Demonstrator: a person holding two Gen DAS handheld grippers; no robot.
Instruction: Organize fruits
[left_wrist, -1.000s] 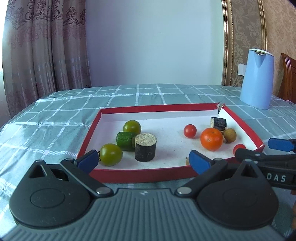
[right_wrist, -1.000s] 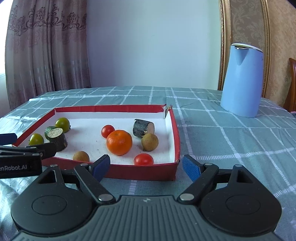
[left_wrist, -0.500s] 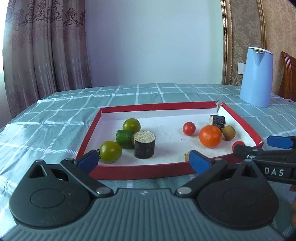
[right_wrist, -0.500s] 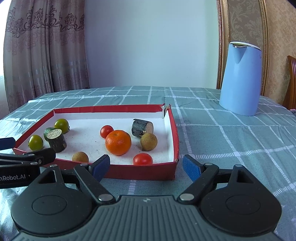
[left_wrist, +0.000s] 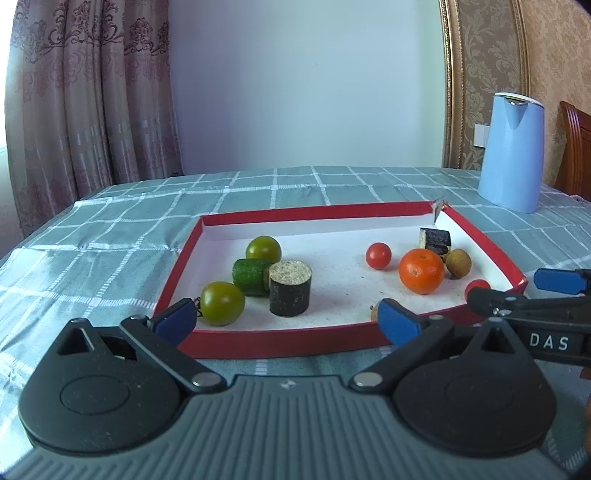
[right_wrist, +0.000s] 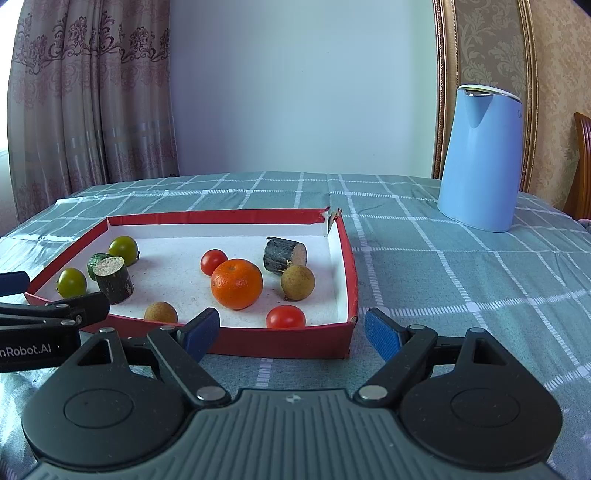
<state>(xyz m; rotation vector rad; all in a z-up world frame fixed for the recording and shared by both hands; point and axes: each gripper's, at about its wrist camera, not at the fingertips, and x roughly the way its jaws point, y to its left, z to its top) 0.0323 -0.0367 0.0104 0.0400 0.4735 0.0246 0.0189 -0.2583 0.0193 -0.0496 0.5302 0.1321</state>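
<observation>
A red-rimmed tray (left_wrist: 280, 341) (right_wrist: 347, 266) holds two green tomatoes (left_wrist: 222, 302) (right_wrist: 123, 249), a cucumber piece (left_wrist: 250, 276), two dark eggplant pieces (left_wrist: 290, 292) (right_wrist: 284, 255), an orange (left_wrist: 421, 270) (right_wrist: 236, 283), two red tomatoes (left_wrist: 378, 255) (right_wrist: 286, 316) and two brown longans (left_wrist: 458, 263) (right_wrist: 160, 312). My left gripper (left_wrist: 286, 323) is open and empty, just in front of the tray's near rim. My right gripper (right_wrist: 291, 334) is open and empty, at the tray's near right corner. Each gripper shows in the other's view (left_wrist: 524, 291) (right_wrist: 48, 295).
A light blue kettle (left_wrist: 511, 151) (right_wrist: 480, 158) stands behind and right of the tray on the checked teal tablecloth (right_wrist: 461, 280). A wooden chair (left_wrist: 574, 147) is at the far right. Curtains hang at the left behind the table.
Both grippers have drawn back and risen slightly, so the tray sits a little farther away. Both stay open and empty. The fruits have not moved.
</observation>
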